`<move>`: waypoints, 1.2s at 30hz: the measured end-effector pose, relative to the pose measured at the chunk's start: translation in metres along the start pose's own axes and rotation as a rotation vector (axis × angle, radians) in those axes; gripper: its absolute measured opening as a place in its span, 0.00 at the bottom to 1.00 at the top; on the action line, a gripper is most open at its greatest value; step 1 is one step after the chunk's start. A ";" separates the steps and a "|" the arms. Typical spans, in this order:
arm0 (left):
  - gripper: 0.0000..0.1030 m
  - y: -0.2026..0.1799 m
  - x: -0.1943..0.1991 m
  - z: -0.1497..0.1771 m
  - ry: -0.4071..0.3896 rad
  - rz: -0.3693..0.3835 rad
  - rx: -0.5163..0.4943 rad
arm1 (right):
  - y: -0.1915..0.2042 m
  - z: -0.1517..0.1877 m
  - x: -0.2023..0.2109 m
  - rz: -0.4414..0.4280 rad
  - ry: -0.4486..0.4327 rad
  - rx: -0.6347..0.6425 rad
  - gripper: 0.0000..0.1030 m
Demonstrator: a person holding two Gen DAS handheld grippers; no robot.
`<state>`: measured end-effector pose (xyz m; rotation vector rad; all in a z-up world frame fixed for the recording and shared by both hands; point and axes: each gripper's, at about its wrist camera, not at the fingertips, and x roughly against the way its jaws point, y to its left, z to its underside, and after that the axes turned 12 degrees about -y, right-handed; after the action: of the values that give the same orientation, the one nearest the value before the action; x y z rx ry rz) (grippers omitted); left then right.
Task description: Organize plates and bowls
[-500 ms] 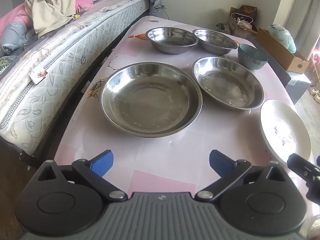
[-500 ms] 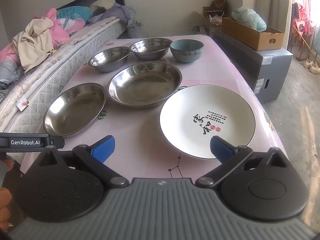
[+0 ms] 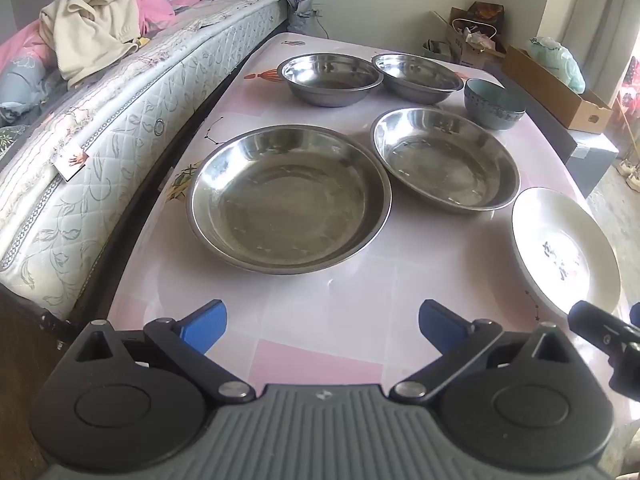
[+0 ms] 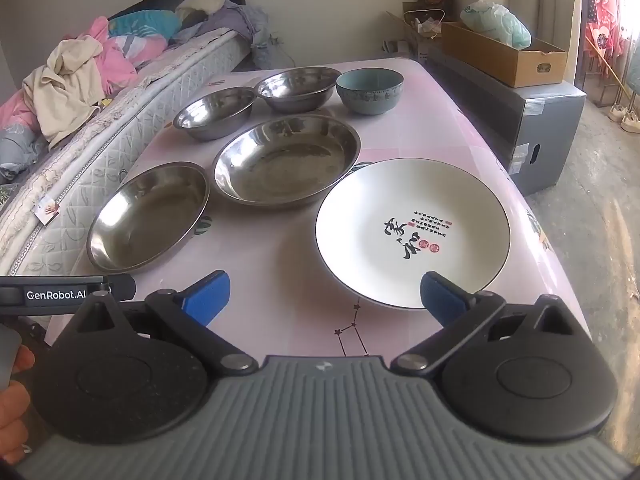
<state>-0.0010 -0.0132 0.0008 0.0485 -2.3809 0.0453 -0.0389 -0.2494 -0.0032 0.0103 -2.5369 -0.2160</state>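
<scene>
The left gripper (image 3: 322,322) is spread wide with nothing between its blue pads, hanging over the near edge of the pink table (image 3: 340,304); the near steel plate (image 3: 288,200) lies just ahead of it, a second steel plate (image 3: 444,160) ahead to its right; bare tabletop separates pads and rim. The right gripper (image 4: 324,294) gapes equally wide, holding nothing; its right pad overlaps the white plate (image 4: 412,232) near rim, contact unclear. Both have edged slightly forward since the earlier frames; the dishes are unmoved.
</scene>
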 end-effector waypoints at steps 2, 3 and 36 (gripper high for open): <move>1.00 -0.001 0.001 0.000 -0.002 0.001 -0.003 | 0.000 0.001 0.001 0.001 0.003 -0.002 0.99; 1.00 -0.001 0.001 0.000 -0.001 0.003 -0.003 | 0.001 0.001 0.001 0.002 0.005 -0.003 0.99; 1.00 -0.004 0.000 0.007 0.028 0.079 -0.007 | 0.001 0.002 0.004 0.028 0.027 0.010 0.99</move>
<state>-0.0057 -0.0179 -0.0041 -0.0496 -2.3538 0.0745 -0.0432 -0.2479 -0.0020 -0.0187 -2.5096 -0.1913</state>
